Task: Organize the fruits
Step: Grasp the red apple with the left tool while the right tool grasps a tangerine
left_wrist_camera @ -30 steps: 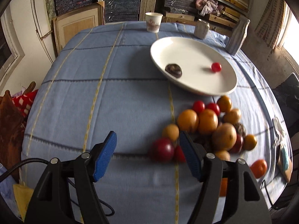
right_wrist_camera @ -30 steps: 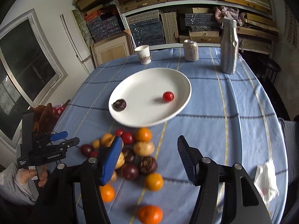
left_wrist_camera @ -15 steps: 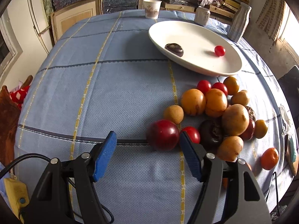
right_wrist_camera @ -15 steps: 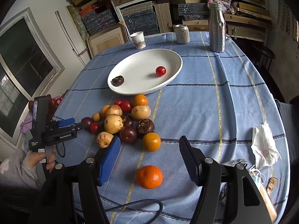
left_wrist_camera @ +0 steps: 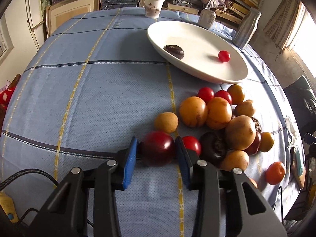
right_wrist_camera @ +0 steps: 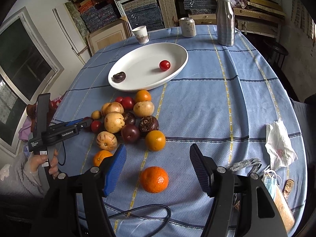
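Observation:
My left gripper (left_wrist_camera: 156, 150) is shut on a dark red plum (left_wrist_camera: 158, 148) at the near left edge of a pile of several fruits (left_wrist_camera: 217, 122) on the blue tablecloth. In the right wrist view the left gripper (right_wrist_camera: 83, 123) sits at the pile's left side. A white oval plate (left_wrist_camera: 207, 73) beyond the pile holds a dark wrinkled fruit (left_wrist_camera: 174, 51) and a small red tomato (left_wrist_camera: 224, 56). My right gripper (right_wrist_camera: 158, 162) is open, its jaws either side of a lone orange tangerine (right_wrist_camera: 154, 179) in front of the pile (right_wrist_camera: 126, 122).
A paper cup (right_wrist_camera: 140, 34), a drink can (right_wrist_camera: 187, 27) and a metal bottle (right_wrist_camera: 225, 19) stand behind the plate (right_wrist_camera: 173, 73). A crumpled tissue (right_wrist_camera: 278, 144), a face mask and small items lie at the right edge. Shelves fill the background.
My left gripper moved forward and closed on the dark red plum. My right gripper pulled back and lowered, so the tangerine now lies between its open jaws.

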Tool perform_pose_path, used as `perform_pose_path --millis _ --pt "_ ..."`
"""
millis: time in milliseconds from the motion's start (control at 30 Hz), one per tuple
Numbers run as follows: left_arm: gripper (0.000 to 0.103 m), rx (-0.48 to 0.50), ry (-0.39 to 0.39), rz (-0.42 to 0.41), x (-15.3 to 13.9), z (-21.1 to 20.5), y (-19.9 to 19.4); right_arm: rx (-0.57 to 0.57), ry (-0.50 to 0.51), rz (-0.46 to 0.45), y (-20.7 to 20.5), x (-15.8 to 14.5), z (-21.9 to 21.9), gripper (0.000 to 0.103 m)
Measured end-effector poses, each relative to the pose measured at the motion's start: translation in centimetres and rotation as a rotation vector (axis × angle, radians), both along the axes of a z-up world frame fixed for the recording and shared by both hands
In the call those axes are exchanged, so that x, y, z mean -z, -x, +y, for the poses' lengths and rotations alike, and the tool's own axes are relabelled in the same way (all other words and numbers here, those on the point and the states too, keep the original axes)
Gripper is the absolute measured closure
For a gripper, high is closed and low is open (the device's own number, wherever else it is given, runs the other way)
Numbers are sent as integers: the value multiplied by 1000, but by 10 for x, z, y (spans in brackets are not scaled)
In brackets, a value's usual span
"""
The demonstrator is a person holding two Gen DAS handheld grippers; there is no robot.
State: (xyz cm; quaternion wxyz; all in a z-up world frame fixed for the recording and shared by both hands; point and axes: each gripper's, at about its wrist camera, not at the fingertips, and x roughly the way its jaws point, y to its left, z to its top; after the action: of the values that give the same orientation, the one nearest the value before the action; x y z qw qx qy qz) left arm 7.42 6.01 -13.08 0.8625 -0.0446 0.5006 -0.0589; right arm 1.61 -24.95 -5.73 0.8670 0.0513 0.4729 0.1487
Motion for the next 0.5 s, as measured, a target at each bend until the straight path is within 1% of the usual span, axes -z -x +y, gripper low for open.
perform_pose_path --millis 167,300,500 --pt "66 -20 13 6 -2 5 9 -26 44 19 5 14 1 36" --pt "66 -34 11 7 -6 11 24 -69 91 53 7 33 5 36" --pt "66 -42 4 2 -12 15 36 -122 71 124 3 51 16 36"
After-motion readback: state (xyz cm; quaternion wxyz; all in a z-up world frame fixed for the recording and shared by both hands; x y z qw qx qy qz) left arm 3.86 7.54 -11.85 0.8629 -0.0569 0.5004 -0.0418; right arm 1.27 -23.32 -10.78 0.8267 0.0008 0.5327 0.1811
